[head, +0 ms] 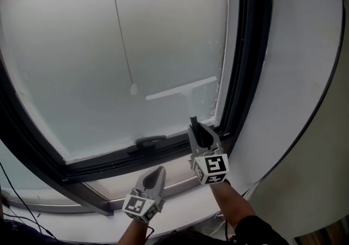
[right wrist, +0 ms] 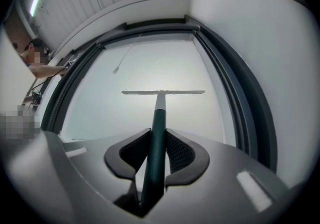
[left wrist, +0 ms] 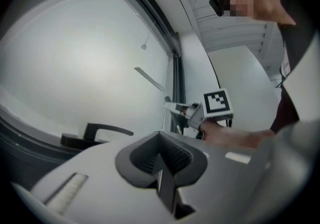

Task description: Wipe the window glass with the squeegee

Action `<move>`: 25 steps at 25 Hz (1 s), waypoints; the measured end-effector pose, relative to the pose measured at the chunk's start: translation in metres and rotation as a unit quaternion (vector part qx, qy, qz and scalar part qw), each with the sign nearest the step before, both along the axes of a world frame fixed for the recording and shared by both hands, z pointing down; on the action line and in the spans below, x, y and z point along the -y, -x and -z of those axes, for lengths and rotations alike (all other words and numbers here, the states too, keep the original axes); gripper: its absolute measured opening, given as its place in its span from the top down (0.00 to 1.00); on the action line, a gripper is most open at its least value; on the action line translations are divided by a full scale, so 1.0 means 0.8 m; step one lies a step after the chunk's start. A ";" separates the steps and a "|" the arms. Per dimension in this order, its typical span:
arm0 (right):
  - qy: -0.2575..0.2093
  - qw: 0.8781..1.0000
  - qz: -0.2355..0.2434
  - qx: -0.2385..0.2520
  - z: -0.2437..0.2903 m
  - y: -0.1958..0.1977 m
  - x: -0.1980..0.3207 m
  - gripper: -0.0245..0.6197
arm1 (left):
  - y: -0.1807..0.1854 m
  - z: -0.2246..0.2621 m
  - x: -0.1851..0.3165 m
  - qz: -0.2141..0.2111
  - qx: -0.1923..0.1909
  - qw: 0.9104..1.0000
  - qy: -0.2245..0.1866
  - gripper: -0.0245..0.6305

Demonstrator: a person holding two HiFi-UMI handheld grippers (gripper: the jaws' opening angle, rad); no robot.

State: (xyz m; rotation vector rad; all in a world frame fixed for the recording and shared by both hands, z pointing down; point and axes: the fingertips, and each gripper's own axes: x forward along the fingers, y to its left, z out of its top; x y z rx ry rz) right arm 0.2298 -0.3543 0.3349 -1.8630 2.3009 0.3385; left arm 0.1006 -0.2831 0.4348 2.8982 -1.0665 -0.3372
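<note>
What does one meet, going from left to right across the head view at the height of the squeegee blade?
Left side of the dark window frame → pull cord → squeegee → the frame's right side → white wall.

Ahead of the right gripper, which clamped the squeegee, the glass lay open above and to the left. Just right of the blade stood the dark window frame, with the wall beyond, leaving little room on that side. A cord hung left of the blade, its end just beside it. Ahead of the closed, empty left gripper, a handle jutted from the lower frame.
</note>
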 end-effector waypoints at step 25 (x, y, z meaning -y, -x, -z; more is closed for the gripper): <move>-0.146 0.989 -0.027 0.020 0.310 0.064 0.078 0.81 | 0.052 0.099 0.031 0.009 0.009 0.995 -0.095 0.96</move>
